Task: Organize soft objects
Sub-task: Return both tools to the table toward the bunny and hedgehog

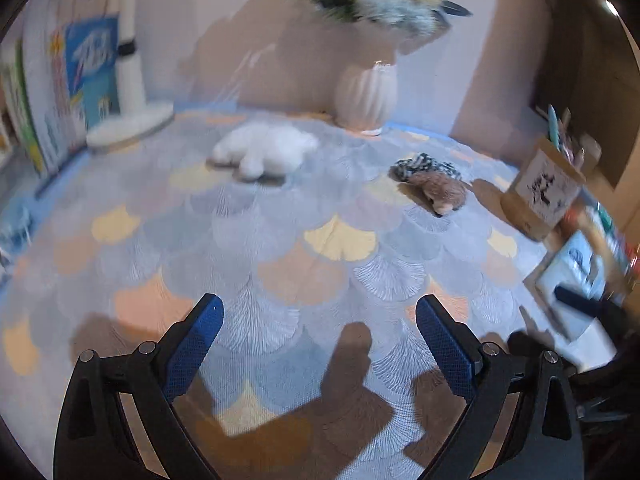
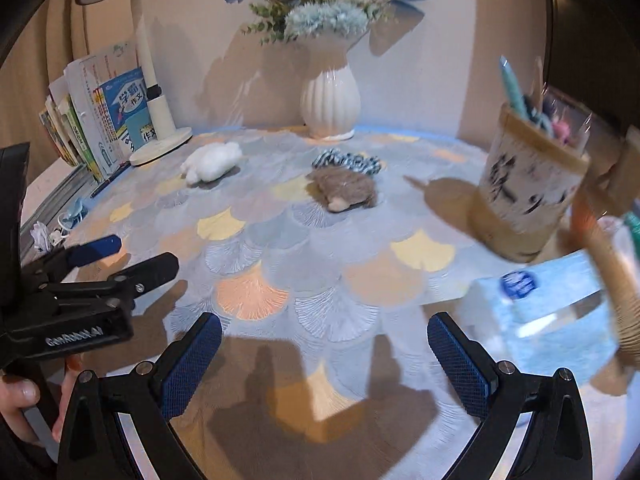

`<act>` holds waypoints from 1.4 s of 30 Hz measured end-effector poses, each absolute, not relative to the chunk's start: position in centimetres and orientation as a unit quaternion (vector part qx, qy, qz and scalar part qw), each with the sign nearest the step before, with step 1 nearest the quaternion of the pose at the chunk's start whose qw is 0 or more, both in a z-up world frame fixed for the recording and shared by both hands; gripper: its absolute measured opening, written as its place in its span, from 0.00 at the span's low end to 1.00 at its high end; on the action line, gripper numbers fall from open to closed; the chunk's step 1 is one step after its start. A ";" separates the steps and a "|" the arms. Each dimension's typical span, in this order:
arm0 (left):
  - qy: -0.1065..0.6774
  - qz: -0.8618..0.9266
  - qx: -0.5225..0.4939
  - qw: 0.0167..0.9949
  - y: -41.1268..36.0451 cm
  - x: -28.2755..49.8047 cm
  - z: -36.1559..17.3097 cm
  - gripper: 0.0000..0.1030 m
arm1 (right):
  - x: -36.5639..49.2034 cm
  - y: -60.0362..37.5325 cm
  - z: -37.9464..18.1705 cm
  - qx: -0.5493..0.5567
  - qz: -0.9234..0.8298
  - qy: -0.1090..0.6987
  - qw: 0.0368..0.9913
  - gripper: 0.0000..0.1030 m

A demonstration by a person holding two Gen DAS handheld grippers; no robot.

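Beyond both wide, empty jaws, white plush (image 2: 211,165) and brown plush (image 2: 346,194) flank a vase (image 2: 330,100).

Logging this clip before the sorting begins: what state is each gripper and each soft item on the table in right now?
left gripper: open, empty, above the tablecloth.
right gripper: open, empty.
white plush: lying flat near the lamp, untouched.
brown plush: lying on the cloth, untouched.
striped scrunchie: lying just behind the brown plush; contact unclear.
vase: upright, holding flowers.
pen holder: upright, filled with pens.
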State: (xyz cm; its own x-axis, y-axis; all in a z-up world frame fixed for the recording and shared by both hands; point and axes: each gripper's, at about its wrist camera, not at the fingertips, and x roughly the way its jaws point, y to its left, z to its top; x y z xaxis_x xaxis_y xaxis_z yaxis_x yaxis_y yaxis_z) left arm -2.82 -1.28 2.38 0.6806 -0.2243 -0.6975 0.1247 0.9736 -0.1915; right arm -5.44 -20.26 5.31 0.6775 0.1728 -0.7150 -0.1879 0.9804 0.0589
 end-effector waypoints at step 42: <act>0.422 -0.035 -0.092 0.901 -0.1 -2.2 0.9 0.97 | -3.9 -19.8 2.2 -0.023 0.066 0.459 0.886 1.00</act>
